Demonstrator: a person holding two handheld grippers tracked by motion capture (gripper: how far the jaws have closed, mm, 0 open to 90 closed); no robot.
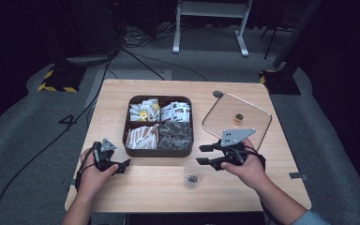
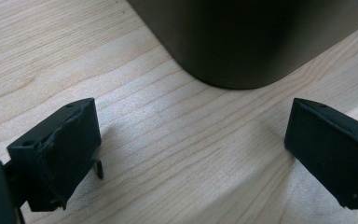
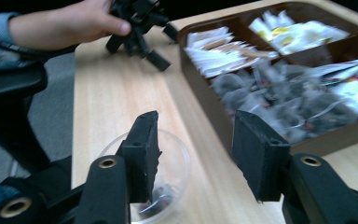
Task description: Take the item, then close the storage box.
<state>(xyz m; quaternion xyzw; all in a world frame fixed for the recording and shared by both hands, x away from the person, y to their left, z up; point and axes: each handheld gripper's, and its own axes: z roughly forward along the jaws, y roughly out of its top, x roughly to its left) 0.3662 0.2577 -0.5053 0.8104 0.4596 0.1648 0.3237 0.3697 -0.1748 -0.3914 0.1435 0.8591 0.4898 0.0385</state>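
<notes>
**Right tongs open above cup**

Right tongs point(image 1: 207, 154) half open, nothing between jaws, over clear cup point(image 1: 192, 175) holding a dark tea bag, at 6 o'clock of brown tray point(image 1: 158, 151). Left tongs point(image 1: 122, 167) wide, empty, resting on table point(image 1: 243, 187) at tray's 8 o'clock corner.

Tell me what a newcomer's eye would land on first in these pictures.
First, the dark four-compartment tray at the middle of the wooden table, packed with white sachets and grey tea bags. Next, the clear glass lid lying flat to its right, and the small clear cup with something dark inside, standing near the table's front edge. The right gripper hangs just above that cup with open, empty jaws; the left gripper rests open by the tray's front left corner.
</notes>
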